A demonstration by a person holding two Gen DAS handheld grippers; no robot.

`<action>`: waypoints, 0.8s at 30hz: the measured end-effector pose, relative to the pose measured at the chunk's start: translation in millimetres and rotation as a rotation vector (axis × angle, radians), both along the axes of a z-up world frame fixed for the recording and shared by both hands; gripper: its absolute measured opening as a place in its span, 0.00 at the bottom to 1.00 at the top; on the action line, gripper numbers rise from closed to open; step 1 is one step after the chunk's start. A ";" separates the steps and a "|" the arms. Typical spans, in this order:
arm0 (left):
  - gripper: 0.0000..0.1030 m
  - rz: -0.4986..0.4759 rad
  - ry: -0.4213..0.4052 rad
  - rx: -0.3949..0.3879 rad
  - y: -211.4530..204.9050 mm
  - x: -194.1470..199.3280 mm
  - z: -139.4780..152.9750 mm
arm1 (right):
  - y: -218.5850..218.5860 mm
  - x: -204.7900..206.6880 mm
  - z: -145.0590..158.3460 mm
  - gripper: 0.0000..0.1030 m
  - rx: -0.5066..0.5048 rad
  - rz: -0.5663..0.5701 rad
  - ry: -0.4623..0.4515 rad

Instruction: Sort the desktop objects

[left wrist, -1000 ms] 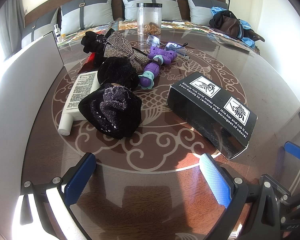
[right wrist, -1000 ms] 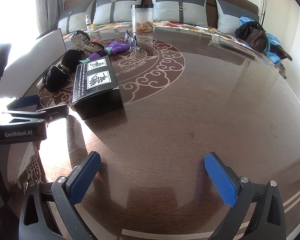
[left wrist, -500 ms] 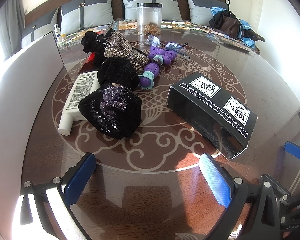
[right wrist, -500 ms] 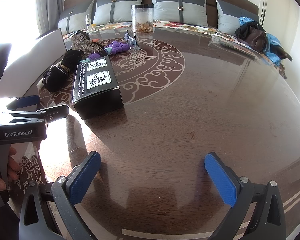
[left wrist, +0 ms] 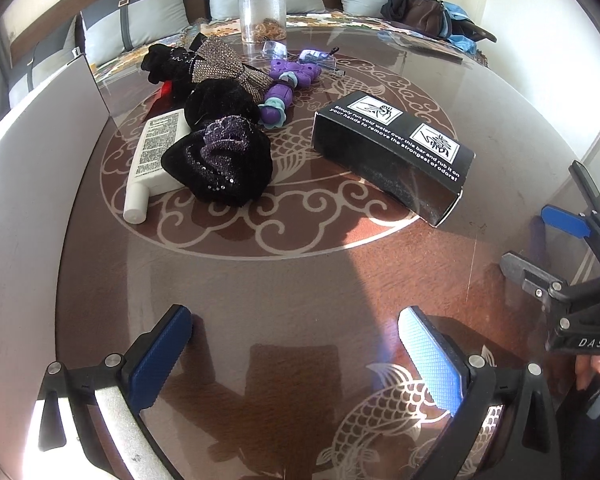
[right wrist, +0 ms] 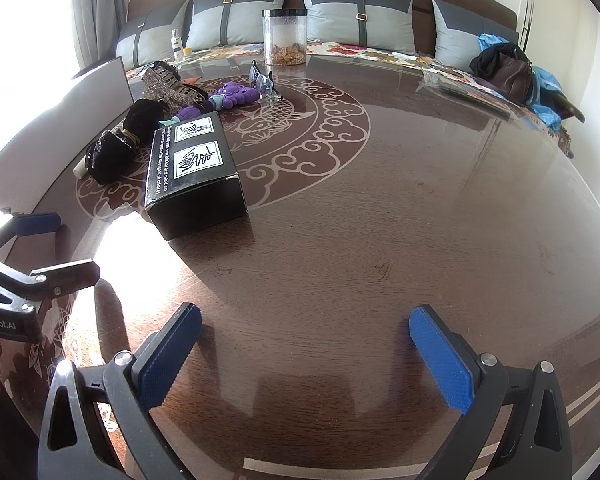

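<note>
On the round brown table, a black box (left wrist: 392, 156) with white labels lies right of centre; it also shows in the right wrist view (right wrist: 194, 172). Left of it lie a black velvet scrunchie (left wrist: 220, 168), a white tube (left wrist: 152, 160), a sequined bow (left wrist: 224, 66), a purple toy (left wrist: 284, 88) and clear glasses (left wrist: 300, 56). My left gripper (left wrist: 296, 360) is open and empty, low over the table's near part. My right gripper (right wrist: 304, 356) is open and empty over bare table, well right of the box.
A clear jar (left wrist: 262, 12) with a black lid stands at the far edge. A white board (left wrist: 24, 184) stands along the table's left side. A sofa with grey cushions (right wrist: 356, 12) and a dark bag (right wrist: 508, 68) lie beyond the table.
The left wrist view has pulled back and tilted slightly; the objects sit a little farther up. The right gripper shows more at the right edge. No object moved.
</note>
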State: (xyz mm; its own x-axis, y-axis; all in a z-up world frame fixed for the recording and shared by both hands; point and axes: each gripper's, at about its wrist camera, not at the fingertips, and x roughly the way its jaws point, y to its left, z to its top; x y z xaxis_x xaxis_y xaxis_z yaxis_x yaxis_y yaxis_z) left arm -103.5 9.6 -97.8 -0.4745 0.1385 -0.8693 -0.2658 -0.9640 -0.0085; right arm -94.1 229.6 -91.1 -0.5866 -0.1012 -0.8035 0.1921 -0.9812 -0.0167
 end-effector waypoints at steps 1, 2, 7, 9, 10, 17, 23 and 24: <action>1.00 -0.002 0.006 0.001 -0.8 2.7 -0.2 | -0.1 0.0 0.0 1.00 0.000 0.000 0.000; 1.00 -0.002 0.013 0.003 -1.3 4.5 -0.5 | -0.3 0.0 -0.1 1.00 0.000 0.000 0.000; 1.00 -0.004 0.038 0.010 -3.2 8.5 -1.7 | -0.3 0.0 -0.2 1.00 0.000 0.001 0.000; 1.00 -0.008 0.047 0.014 -4.6 10.2 -2.1 | 0.7 -0.1 0.2 1.00 -0.003 0.008 -0.003; 1.00 -0.006 0.052 0.017 -5.0 11.7 -2.2 | 1.1 -0.5 0.7 1.00 -0.001 0.019 -0.009; 1.00 0.013 0.081 0.022 -7.4 19.4 -1.6 | -3.1 -6.4 24.5 1.00 -0.121 0.076 0.042; 1.00 0.019 0.086 0.023 -8.3 22.9 -1.9 | -69.5 -62.0 34.2 1.00 -0.042 0.272 0.042; 1.00 0.017 0.085 0.023 -8.8 24.2 -1.7 | -77.9 -73.5 30.8 1.00 -0.024 0.287 0.021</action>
